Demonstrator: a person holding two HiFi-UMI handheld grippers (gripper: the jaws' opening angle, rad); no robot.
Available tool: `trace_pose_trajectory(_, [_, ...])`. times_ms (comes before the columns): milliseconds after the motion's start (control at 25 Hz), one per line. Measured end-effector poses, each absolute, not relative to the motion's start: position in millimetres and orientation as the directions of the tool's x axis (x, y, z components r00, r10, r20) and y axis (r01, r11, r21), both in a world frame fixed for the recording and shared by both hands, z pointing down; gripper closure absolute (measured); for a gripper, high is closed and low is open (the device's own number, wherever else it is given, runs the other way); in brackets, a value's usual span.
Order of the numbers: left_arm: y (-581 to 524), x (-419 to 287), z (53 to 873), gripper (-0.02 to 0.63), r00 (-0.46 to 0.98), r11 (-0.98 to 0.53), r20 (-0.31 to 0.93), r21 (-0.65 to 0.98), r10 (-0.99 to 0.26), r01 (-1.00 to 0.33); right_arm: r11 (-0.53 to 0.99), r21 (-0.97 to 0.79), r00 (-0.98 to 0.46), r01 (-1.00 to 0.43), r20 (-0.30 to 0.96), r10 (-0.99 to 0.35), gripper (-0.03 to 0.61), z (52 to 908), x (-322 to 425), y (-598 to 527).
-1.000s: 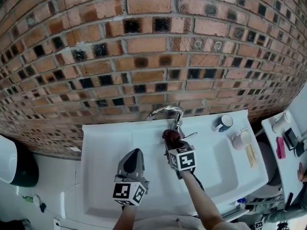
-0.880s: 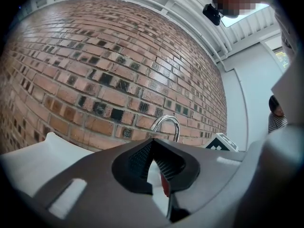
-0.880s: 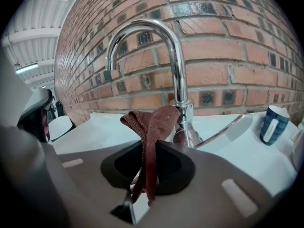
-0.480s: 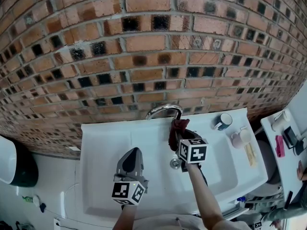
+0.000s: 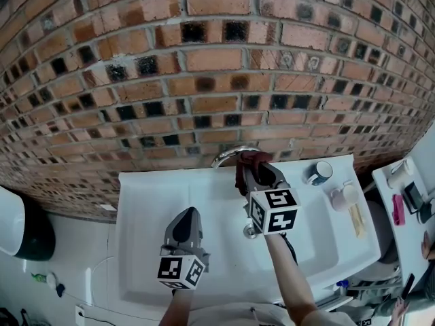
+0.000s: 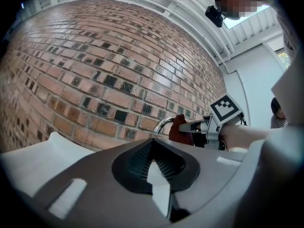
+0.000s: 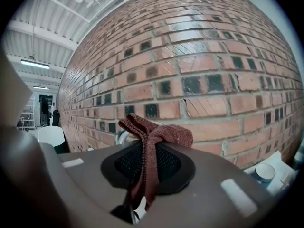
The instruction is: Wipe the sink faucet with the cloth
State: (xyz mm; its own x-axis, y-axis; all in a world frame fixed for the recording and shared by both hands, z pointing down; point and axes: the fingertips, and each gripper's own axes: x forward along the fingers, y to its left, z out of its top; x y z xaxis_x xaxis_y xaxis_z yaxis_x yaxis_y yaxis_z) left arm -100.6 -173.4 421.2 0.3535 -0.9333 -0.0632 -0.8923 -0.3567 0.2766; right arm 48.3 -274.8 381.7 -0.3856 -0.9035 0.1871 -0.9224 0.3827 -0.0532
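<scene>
A chrome faucet (image 5: 227, 157) arches over the white sink (image 5: 146, 202) against the brick wall. My right gripper (image 5: 257, 171) is shut on a dark red cloth (image 5: 249, 163) and presses it onto the right end of the spout's arch. In the right gripper view the cloth (image 7: 153, 136) hangs bunched between the jaws, with the faucet (image 7: 122, 136) partly hidden behind it. My left gripper (image 5: 189, 216) hovers over the left of the basin, shut with nothing in it. In the left gripper view, the faucet (image 6: 163, 124), cloth (image 6: 177, 129) and right gripper (image 6: 195, 127) lie ahead.
A dark cup (image 5: 317, 174) and small round toiletries (image 5: 338, 198) stand on the sink's right ledge. A side shelf (image 5: 402, 197) with small items is at the far right. A dark bin (image 5: 24, 231) sits on the floor at left. The brick wall (image 5: 204, 66) backs the sink.
My right gripper has lifted the cloth from low by the faucet's base up onto the top of the spout, toward the wall. The left gripper has stayed put.
</scene>
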Motion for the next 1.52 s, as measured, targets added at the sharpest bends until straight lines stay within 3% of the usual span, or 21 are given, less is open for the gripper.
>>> trace_pose_trajectory(600, [-168.1,-116.0,416.4,0.620,0.323,-0.330,-0.074,0.276,-0.944,-0.903,0.519,0.044,-0.500,-0.853,0.213,-0.840,0.529,387.2,-21.0,-261.9])
trace_pose_trajectory(1520, [-167.5,-112.4,416.9,0.620,0.332,-0.338,-0.068,0.264,-0.941,-0.903,0.708,0.078,-0.669,-0.702,0.268,-0.693,0.529,383.8,-61.6,-244.2])
